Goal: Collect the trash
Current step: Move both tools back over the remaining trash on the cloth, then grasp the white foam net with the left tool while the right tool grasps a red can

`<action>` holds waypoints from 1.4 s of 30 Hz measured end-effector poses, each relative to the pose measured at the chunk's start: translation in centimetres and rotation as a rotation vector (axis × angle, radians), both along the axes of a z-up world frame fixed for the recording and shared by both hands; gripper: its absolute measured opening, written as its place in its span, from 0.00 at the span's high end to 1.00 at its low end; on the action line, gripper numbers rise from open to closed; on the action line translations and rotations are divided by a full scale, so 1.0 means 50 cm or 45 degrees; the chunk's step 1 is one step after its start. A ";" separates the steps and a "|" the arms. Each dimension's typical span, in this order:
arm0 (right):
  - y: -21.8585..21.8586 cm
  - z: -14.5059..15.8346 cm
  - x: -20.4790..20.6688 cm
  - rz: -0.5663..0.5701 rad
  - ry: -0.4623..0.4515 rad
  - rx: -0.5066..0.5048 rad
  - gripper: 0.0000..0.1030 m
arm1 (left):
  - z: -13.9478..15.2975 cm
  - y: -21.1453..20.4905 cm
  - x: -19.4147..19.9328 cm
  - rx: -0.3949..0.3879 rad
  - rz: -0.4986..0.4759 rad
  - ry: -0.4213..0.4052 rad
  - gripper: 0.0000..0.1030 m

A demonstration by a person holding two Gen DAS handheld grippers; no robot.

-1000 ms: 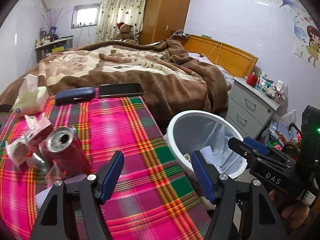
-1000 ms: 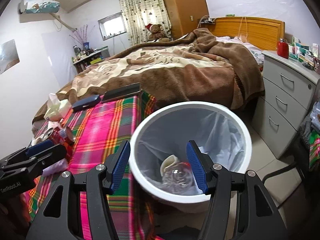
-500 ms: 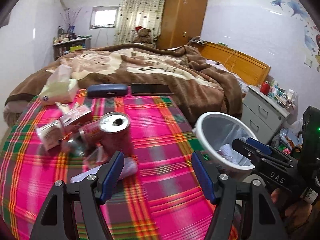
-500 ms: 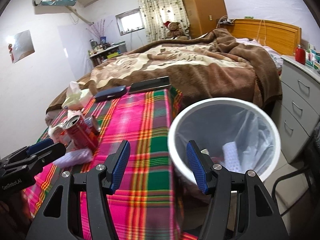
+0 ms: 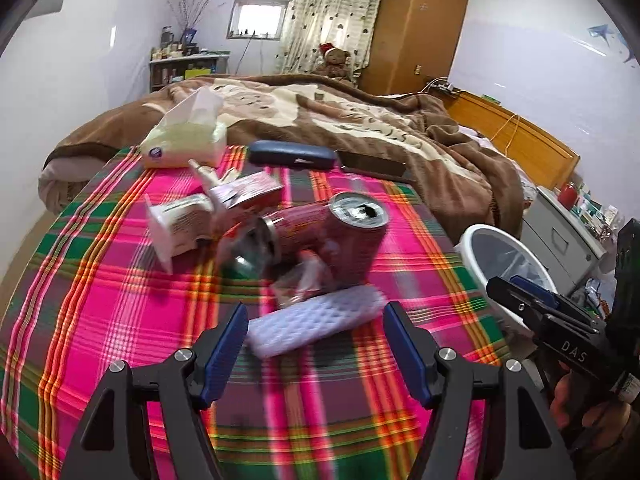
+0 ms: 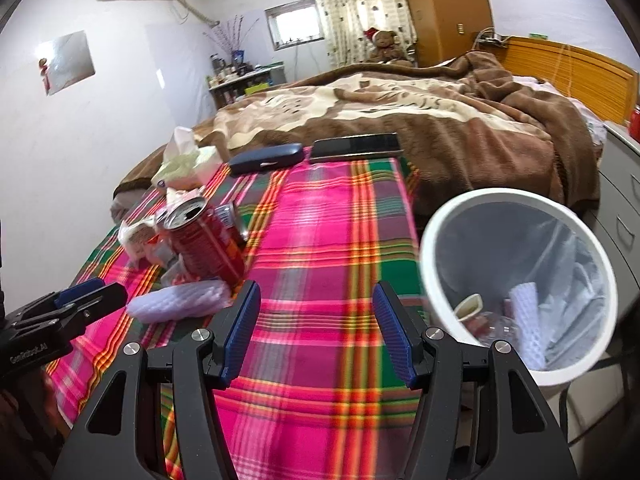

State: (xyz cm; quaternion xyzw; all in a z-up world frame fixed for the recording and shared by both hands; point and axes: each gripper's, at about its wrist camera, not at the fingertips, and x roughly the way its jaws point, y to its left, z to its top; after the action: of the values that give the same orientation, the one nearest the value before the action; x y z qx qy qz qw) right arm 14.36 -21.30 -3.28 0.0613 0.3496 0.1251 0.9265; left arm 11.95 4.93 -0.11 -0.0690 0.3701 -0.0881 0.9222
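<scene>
Lilac dimpled foam, a soft sleeve-shaped wrapper (image 5: 314, 326), now lies just ahead of the left hand-held gripper (image 5: 316, 350), roughly between the lines of its blue ribbed pads. A second ago this view centred on the bare plaid cloth with the white bin close by; it has since swung across the table (image 5: 100, 320) toward the litter. The right hand-held gripper (image 6: 316, 334) has likewise left the bin mouth, which earlier filled the space between its fingers, and now looks over the cloth. Both stand with jaws apart and nothing held. This suggests one deposit is finished and the next pickup is beginning, most likely the foam wrapper.

Remaining trash sits in one cluster mid-table:
- a red aluminium can (image 5: 356, 236), upright, rigid, smooth and cylindrical, top open;
- a second can (image 5: 264, 240) lying on its side against it;
- crumpled clear film (image 5: 304, 280), thin and glossy;
- two squashed cartons (image 5: 180, 228), creased card.

The bin (image 6: 436, 240), a round white plastic tub with a translucent liner, stands off the table's right edge and already holds another foam piece and a clear crushed item. A tissue pack (image 5: 184, 140), a dark case (image 5: 292, 154) and a phone (image 5: 374, 166) line the far edge.
</scene>
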 end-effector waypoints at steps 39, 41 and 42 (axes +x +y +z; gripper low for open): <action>0.184 -0.013 0.087 0.241 0.039 0.006 0.42 | -0.108 0.074 0.001 0.069 -0.152 0.152 0.61; 0.192 -0.015 0.090 0.247 0.036 -0.008 0.41 | -0.108 0.089 -0.010 0.075 -0.119 0.156 0.61; 0.196 -0.017 0.093 0.241 0.037 -0.021 0.41 | -0.107 0.098 -0.016 0.073 -0.093 0.157 0.61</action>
State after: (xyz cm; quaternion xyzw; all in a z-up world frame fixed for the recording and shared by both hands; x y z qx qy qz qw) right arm 19.00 -11.51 -4.11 0.0223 0.3684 0.2083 0.9057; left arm 11.14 9.85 -5.46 -0.0343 0.4309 -0.1068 0.8954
